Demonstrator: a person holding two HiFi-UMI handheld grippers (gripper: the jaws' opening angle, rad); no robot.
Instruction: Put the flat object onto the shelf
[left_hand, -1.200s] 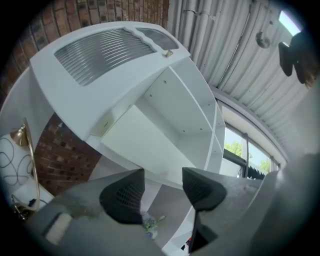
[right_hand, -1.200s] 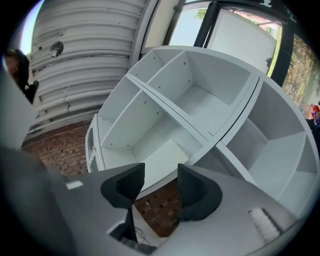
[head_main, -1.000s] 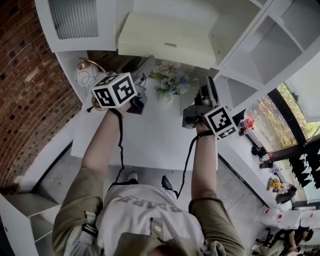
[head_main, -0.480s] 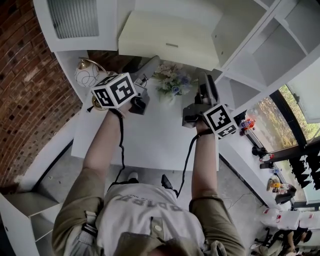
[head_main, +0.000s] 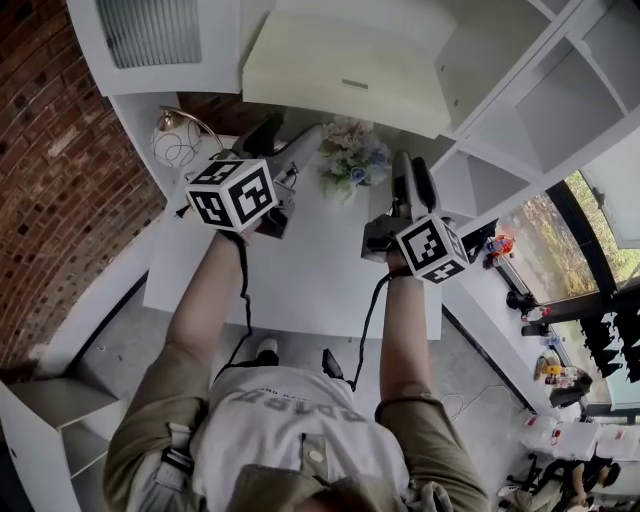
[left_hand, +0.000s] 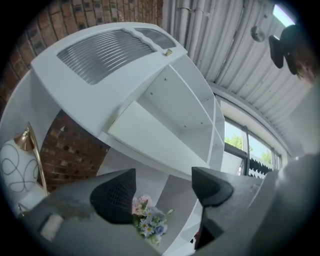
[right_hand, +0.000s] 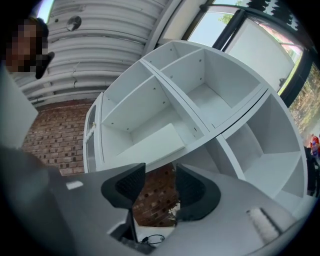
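Observation:
The flat object, a pale cream board (head_main: 345, 75), lies on the shelf (head_main: 470, 60) above the white table (head_main: 300, 270); it also shows as a board (left_hand: 150, 137) in the left gripper view and as a board (right_hand: 150, 145) in the right. Below it, my left gripper (head_main: 275, 150) points at the shelf, well short of the board. Its jaws have just been opening, and this left gripper (left_hand: 162, 192) stands open with nothing between the fingers. My right gripper (head_main: 410, 170) hangs to the right, also below the board. The right gripper (right_hand: 160, 190) has a narrow empty gap.
A flower bouquet (head_main: 352, 155) stands at the table's back between the grippers. A gold-armed lamp with a white globe (head_main: 178, 140) sits back left by the brick wall (head_main: 50, 150). A louvred cabinet door (head_main: 150, 40) is above it. White shelf compartments (head_main: 560, 90) fill the right.
The left gripper's jaws have spread wider. The right gripper has sunk a little and rolled. The board stays on the shelf.

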